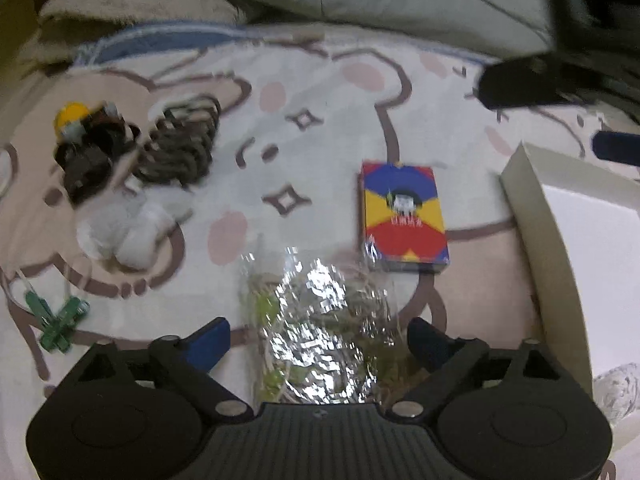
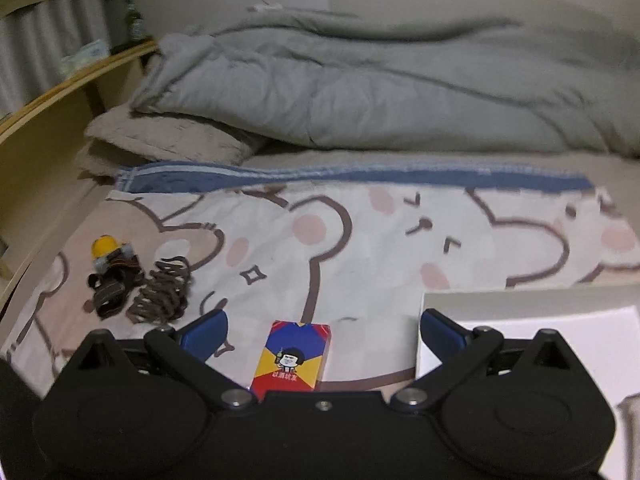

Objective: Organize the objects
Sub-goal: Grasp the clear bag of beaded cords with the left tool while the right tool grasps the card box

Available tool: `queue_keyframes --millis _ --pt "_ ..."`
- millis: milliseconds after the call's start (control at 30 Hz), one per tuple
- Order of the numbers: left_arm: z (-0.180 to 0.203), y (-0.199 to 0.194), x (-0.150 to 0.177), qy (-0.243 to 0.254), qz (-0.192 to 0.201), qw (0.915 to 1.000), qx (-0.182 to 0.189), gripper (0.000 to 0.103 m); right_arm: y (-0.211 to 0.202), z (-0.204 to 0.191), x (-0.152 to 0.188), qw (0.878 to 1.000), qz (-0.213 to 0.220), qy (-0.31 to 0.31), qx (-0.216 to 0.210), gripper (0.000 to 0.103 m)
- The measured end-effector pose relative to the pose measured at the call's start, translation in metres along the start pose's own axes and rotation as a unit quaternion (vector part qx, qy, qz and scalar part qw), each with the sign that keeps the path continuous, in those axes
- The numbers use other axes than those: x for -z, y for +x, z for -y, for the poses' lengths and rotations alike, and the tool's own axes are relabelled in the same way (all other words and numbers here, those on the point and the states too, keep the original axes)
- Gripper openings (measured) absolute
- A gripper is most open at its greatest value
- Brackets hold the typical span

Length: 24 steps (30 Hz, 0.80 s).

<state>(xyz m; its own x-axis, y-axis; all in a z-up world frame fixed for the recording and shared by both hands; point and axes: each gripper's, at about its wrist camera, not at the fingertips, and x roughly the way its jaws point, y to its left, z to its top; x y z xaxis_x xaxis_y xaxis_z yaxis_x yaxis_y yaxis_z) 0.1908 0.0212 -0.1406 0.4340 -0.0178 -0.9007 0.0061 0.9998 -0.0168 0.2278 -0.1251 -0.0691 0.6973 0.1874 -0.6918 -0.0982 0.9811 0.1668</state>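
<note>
**Bed sheet, both grippers spread over their targets**

Bear-print sheet [image 2: 360, 240] covers the bed, bounded by a rolled grey duvet [image 2: 400, 92] at the far edge and a wooden side rail [image 2: 60, 92] on the left. I see my left gripper [image 1: 318, 336] with fingers wide, a crinkled foil packet [image 1: 320, 320] lying between them, untouched. My right gripper [image 2: 322, 332] also stands wide, straddling the colourful card box [image 2: 294, 356] without contact. Beside it, the white box [image 2: 540, 340] sits close at the right finger. Headlamp [image 2: 110, 264] and coiled cord [image 2: 162, 292] lie well left; green clips [image 1: 60, 320] sit near the sheet's near-left edge. Mid-sheet is open.
</note>
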Motion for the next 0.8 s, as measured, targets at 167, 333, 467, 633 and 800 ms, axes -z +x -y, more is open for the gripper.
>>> queue_keyframes --millis 167,333,467,633,800 --pt "-0.003 0.010 0.006 0.000 -0.017 0.9998 0.012 0.083 0.032 -0.008 0.006 0.999 -0.040 0.001 -0.007 0.103" --pt "-0.012 0.005 0.009 -0.001 -0.014 0.9994 0.033 0.072 0.055 -0.006 0.014 0.996 -0.081 0.032 -0.015 0.089" --pt "-0.027 -0.001 0.015 -0.005 -0.020 0.9989 0.042 0.070 0.069 -0.006 0.018 0.994 -0.095 0.046 -0.017 0.087" --pt "-0.049 -0.008 0.022 0.022 -0.023 0.9992 0.025 0.070 0.083 -0.018 0.022 0.994 -0.105 0.039 -0.022 0.087" --pt "-0.073 -0.016 0.031 0.070 -0.026 0.9971 0.017 0.070 0.094 -0.030 0.030 0.994 -0.110 0.026 -0.009 0.080"
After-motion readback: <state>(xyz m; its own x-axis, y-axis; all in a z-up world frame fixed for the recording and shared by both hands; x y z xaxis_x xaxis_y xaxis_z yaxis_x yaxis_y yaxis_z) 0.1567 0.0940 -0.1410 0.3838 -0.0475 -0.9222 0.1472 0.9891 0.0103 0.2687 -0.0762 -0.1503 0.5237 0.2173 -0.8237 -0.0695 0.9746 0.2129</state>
